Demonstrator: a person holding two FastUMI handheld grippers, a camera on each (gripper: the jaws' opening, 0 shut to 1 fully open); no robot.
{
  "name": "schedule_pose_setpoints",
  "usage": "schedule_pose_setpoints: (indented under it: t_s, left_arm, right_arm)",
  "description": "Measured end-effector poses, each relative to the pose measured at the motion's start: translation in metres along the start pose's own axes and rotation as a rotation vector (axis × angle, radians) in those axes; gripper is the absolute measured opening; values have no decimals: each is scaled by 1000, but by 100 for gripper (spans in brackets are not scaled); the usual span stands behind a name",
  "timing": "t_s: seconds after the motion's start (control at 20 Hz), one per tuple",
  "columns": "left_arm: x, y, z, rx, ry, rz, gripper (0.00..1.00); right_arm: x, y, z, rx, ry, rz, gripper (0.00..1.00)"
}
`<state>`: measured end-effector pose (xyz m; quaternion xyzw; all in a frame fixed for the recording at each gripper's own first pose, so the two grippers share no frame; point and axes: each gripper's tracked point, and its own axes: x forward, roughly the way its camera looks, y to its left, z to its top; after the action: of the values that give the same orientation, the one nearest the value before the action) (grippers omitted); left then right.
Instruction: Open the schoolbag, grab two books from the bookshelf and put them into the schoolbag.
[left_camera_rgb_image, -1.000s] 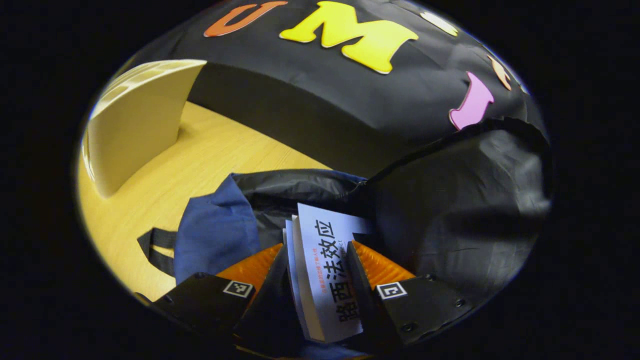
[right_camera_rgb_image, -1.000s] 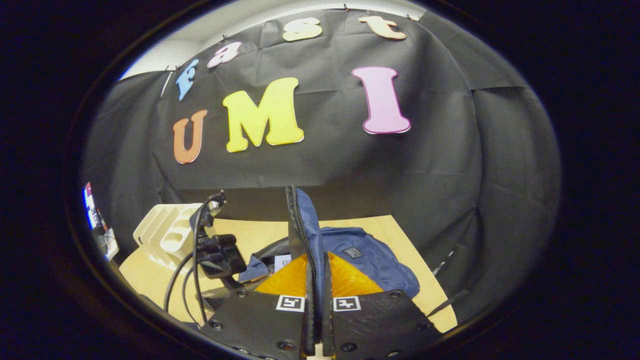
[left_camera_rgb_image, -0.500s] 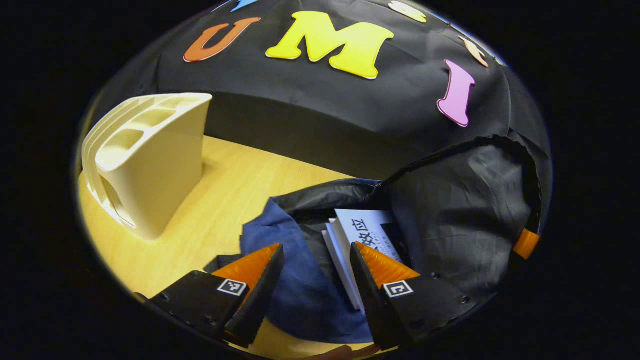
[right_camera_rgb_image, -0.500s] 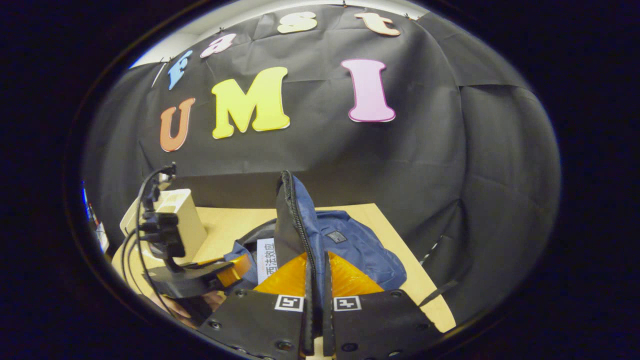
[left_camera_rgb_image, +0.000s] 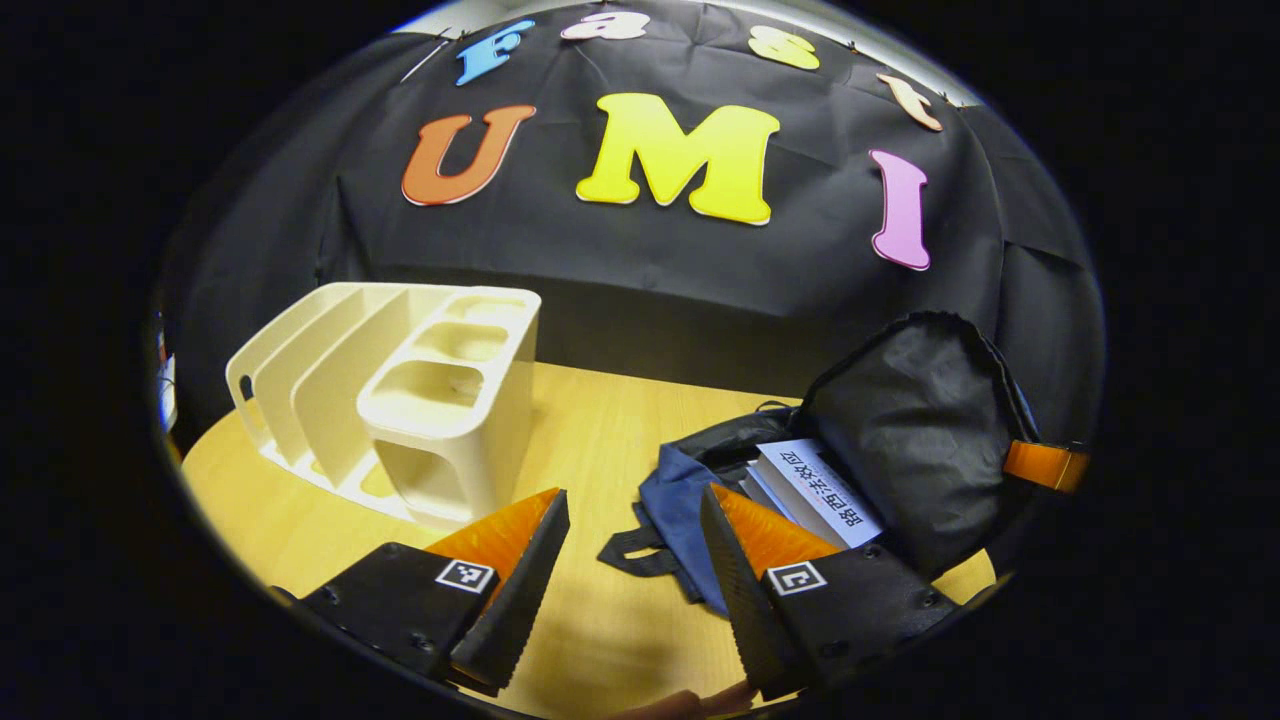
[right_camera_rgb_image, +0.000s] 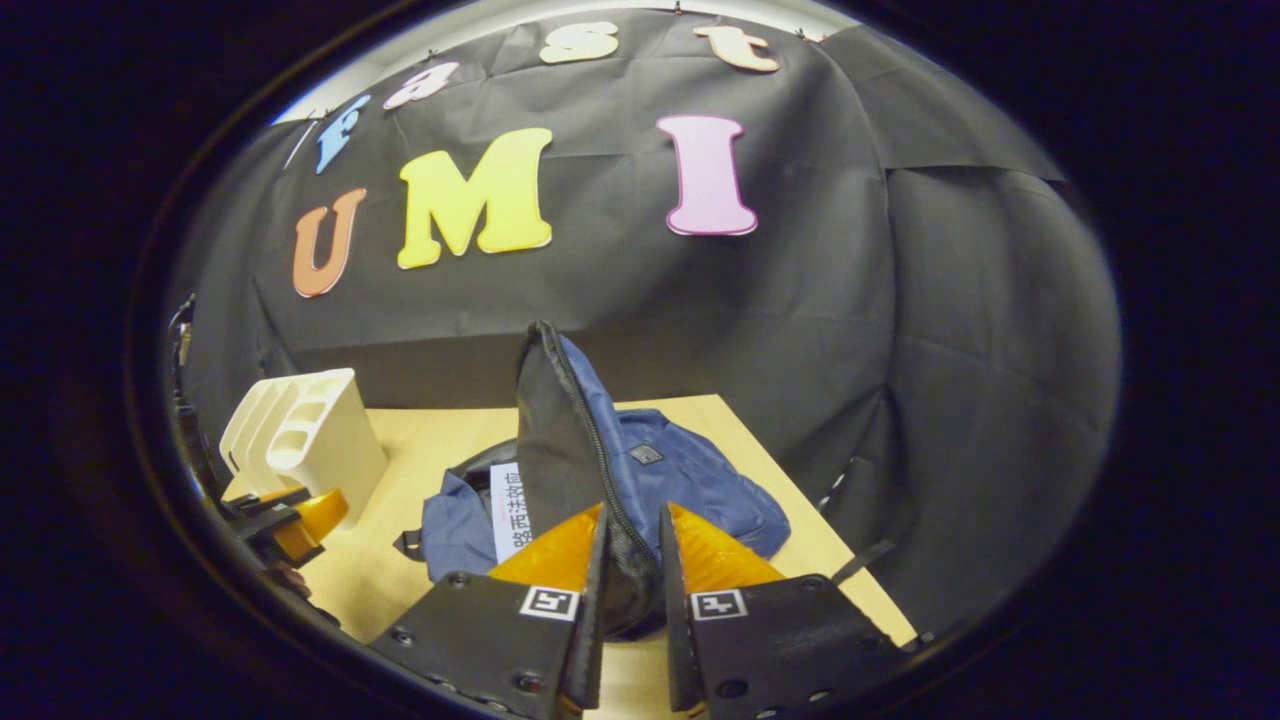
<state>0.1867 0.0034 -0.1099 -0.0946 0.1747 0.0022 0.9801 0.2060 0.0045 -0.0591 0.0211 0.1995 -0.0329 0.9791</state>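
Soft schoolbag (right_camera_rgb_image: 690, 480), centre frame: pinch flap (right_camera_rgb_image: 560, 440) edge. Right gripper (right_camera_rgb_image: 630, 590) clamps flap; left gripper (left_camera_rgb_image: 630, 560) wide, empty.

Dim booth, warm overhead light on the table (left_camera_rgb_image: 600, 420), sharp centre, heavy fisheye bending at edges.

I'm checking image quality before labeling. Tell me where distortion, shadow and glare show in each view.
Left gripper view: fisheye bends the table edge; the rack is evenly lit without glare; the left claw throws a soft shadow below. Right gripper view: the bag interior is dark, the edges dim, and the near right claw looks slightly soft.
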Motion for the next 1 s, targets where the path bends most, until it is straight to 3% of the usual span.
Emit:
schedule_pose_setpoints:
  t_s: [0.25,0.4,0.55,0.6,0.65,0.85,1.0]
  left_arm:
    - [-40,26,8,25,-46,37,84]
    - [-70,40,10,28,-67,49,84]
    - [-108,48,14,40,-102,49,84]
    - [-121,52,14,52,-114,49,90]
    - [-133,57,14,61,-123,56,86]
    - [-178,72,15,89,-161,63,90]
    - [-202,83,17,119,-194,68,92]
  right_arm:
    - [-26,8,-3,-17,-14,-10,40]
    - [-50,17,3,-26,-70,12,52]
    - [-77,23,4,-39,-128,24,70]
    - [-87,23,4,-46,-149,24,71]
    - [-97,25,4,-45,-167,24,72]
    - [-137,39,-10,-50,-202,68,75]
    - [-165,43,-13,-64,-252,75,86]
